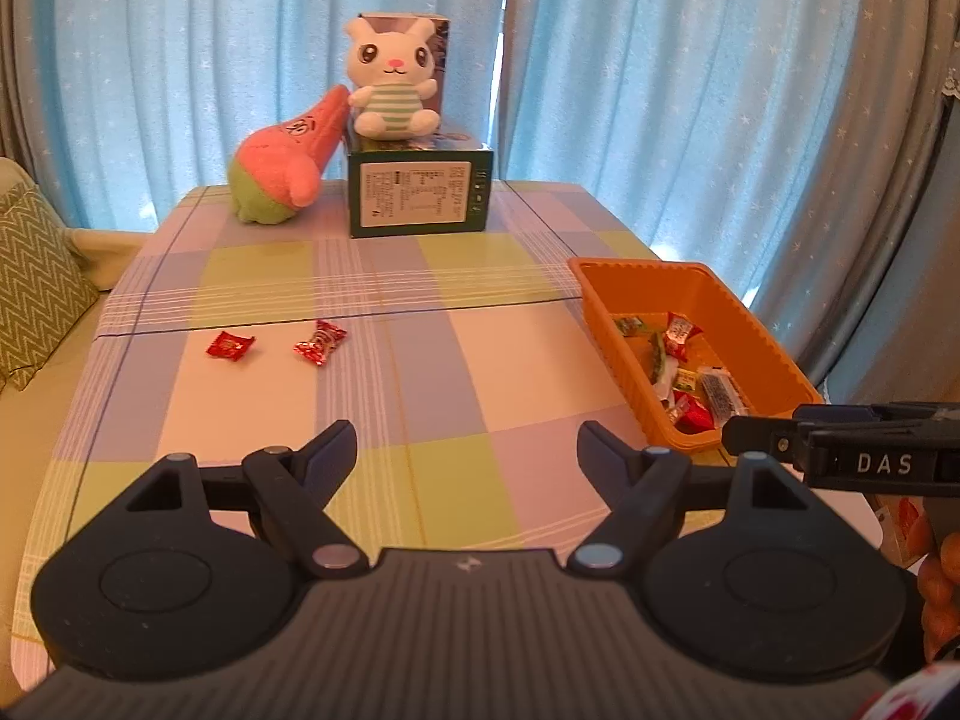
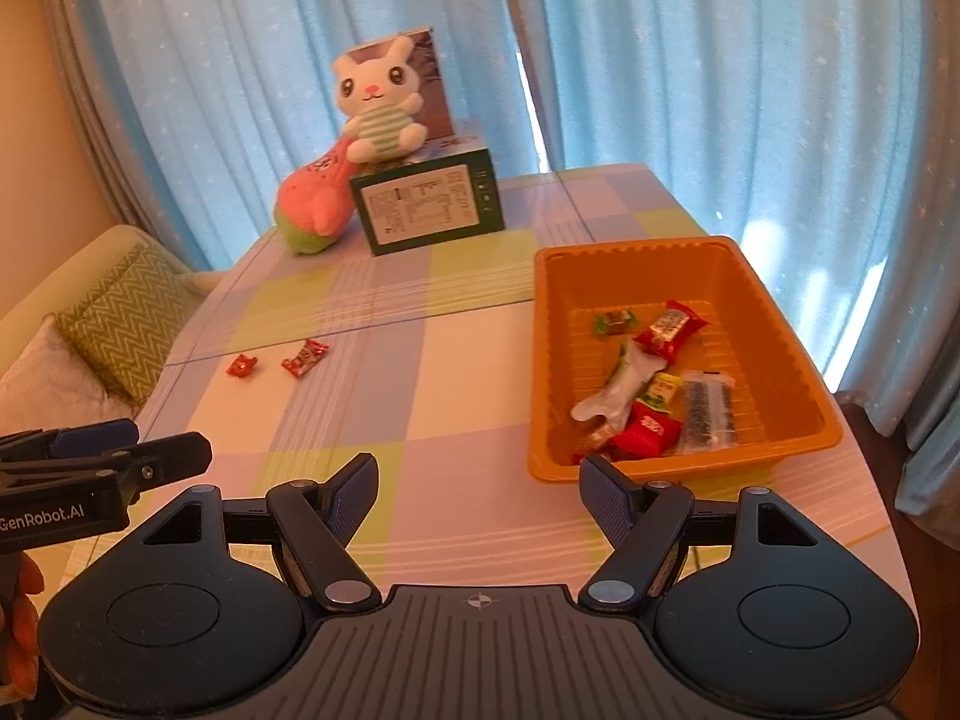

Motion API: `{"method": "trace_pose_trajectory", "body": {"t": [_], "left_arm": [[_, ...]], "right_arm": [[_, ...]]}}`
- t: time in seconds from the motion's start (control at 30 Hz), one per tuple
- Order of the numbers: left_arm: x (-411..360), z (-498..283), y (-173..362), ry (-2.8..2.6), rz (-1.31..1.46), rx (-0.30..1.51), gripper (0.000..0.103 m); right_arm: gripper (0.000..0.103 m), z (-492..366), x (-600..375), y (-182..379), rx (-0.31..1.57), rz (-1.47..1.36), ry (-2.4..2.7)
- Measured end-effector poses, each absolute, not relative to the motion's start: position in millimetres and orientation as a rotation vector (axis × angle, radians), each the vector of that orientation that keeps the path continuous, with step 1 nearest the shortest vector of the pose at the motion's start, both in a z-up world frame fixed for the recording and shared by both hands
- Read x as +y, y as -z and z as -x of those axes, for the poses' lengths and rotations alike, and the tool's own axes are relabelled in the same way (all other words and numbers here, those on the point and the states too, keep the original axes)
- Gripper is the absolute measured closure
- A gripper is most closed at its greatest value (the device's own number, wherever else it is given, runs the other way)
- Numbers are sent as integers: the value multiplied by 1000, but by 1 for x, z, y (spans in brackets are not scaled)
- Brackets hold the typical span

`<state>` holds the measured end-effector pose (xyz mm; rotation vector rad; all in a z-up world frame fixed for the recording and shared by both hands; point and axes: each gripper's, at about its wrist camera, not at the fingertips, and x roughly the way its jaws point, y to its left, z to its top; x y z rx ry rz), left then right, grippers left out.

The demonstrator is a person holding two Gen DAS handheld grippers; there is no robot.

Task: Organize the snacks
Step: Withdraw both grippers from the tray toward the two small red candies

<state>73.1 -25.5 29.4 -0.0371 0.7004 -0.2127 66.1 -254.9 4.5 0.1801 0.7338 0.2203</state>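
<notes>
Pale blue star-dotted curtains [image 1: 660, 90] hang behind the pastel checked counter [image 1: 420, 396], beside a cream sofa with a green zigzag cushion [image 1: 36, 276]. An orange ribbed plastic tray [image 2: 774, 324] of wrapped snacks sits right, two red-wrapped candies [image 1: 276, 345] lying well apart from it at left. The left gripper [image 1: 467, 450] and right gripper [image 2: 477, 489] both have their fingers spread wide, holding nothing.

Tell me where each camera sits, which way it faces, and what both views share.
Left wrist: on the left gripper, looking forward and down over the table; its open fingers show, and the right gripper at right.
Right wrist: on the right gripper, facing likewise, nearer the orange basket; its open fingers show.
Shared: basket, two red candies, plush rabbit.
</notes>
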Motion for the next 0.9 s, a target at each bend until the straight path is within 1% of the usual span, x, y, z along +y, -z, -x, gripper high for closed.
{"method": "trace_pose_trajectory", "body": {"t": [0.9], "left_arm": [[30,-65,-23,114,75,709,24]], "right_arm": [[29,-75,-209,-2,743,-126,-289]]}}
